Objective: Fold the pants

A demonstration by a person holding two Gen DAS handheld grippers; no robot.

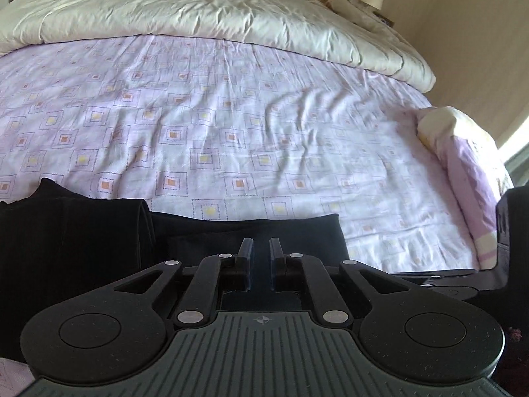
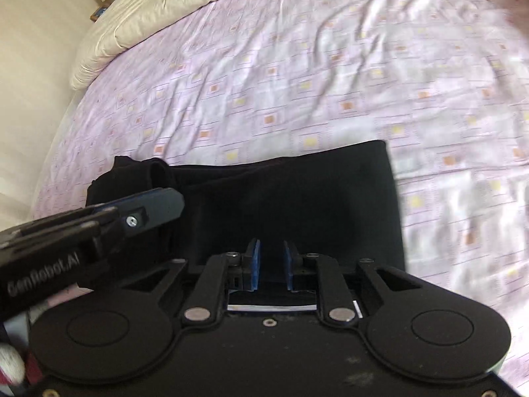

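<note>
A: Pants (image 2: 291, 198) are lying on the bed (image 2: 297, 66), near its front edge. They are black and look folded into a flat pile, with a small roll of cloth sticking up at the left end

B: What is the left gripper (image 1: 260, 248) doing?

A: It is hanging over the pants, pointing down. Its two fingers are sitting very near each other with only a thin gap, and nothing is showing between them. In the right camera it is coming in from the left side, over the left end of the pants

B: And the right gripper (image 2: 271, 258)?

A: It is hanging over the middle of the pants. Its blue pads (image 2: 254, 264) are standing a little apart, and nothing is being held between them

B: What else is on the bed?

A: A pink sheet with little squares is covering it, and a white blanket (image 1: 198, 10) is lying bunched up at the far end
</note>
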